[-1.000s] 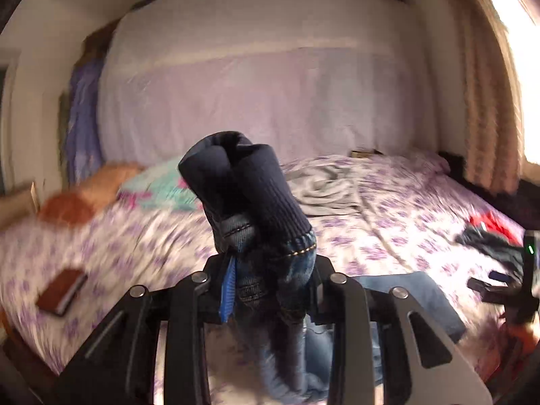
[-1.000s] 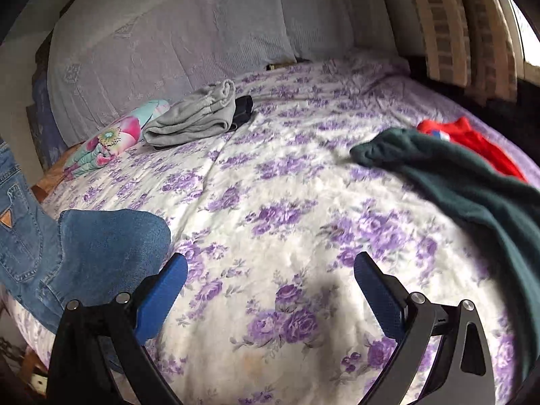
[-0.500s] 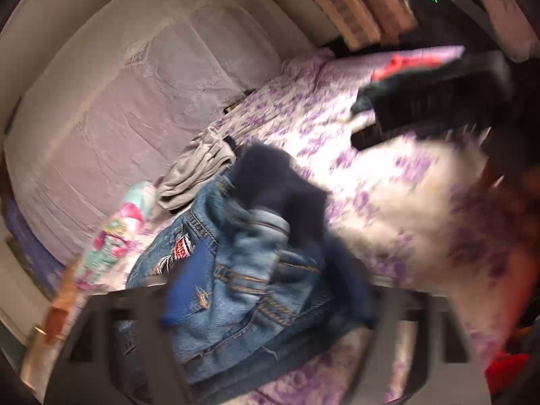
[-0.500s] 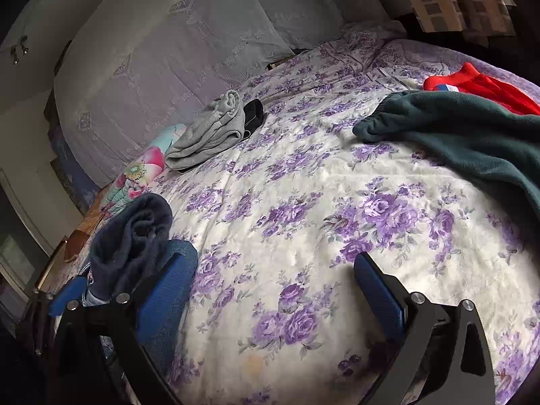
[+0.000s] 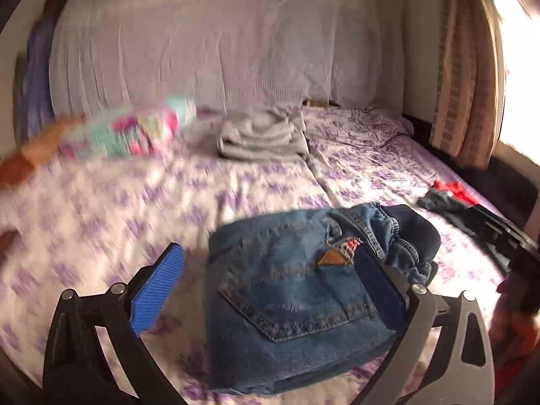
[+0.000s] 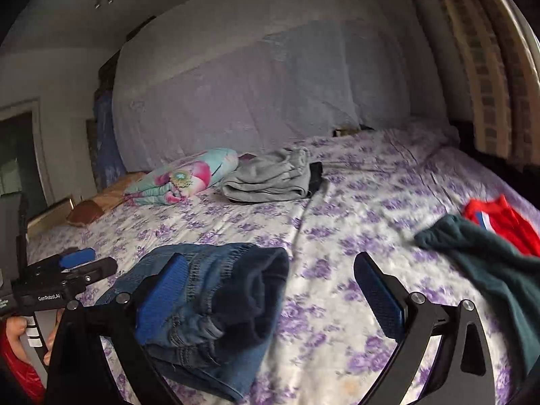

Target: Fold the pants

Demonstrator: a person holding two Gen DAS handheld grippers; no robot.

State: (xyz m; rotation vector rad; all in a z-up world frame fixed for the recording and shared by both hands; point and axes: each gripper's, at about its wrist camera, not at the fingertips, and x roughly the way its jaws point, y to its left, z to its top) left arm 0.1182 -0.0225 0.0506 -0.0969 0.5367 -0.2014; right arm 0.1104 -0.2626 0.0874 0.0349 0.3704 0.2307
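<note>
Jeans (image 5: 293, 300): lay folded compact on bed (image 5: 135, 202) | left gripper (image 5: 270, 280): spread, empty | right gripper (image 6: 270, 290): spread, empty | remaining: apparently none

So we've got a bed (image 6: 354, 222) with a white sheet covered in purple flowers. Near its front edge sit the folded jeans (image 5: 297, 290), pocket side up. Toward the head of the bed we see a folded grey garment (image 6: 270, 179), and just beside it a bright floral pillow (image 6: 182, 179) with an orange-brown cushion (image 6: 101, 202) next to that. Over by the right edge lie a dark green garment (image 6: 489, 263) and something red (image 6: 499, 219), touching each other.
</note>
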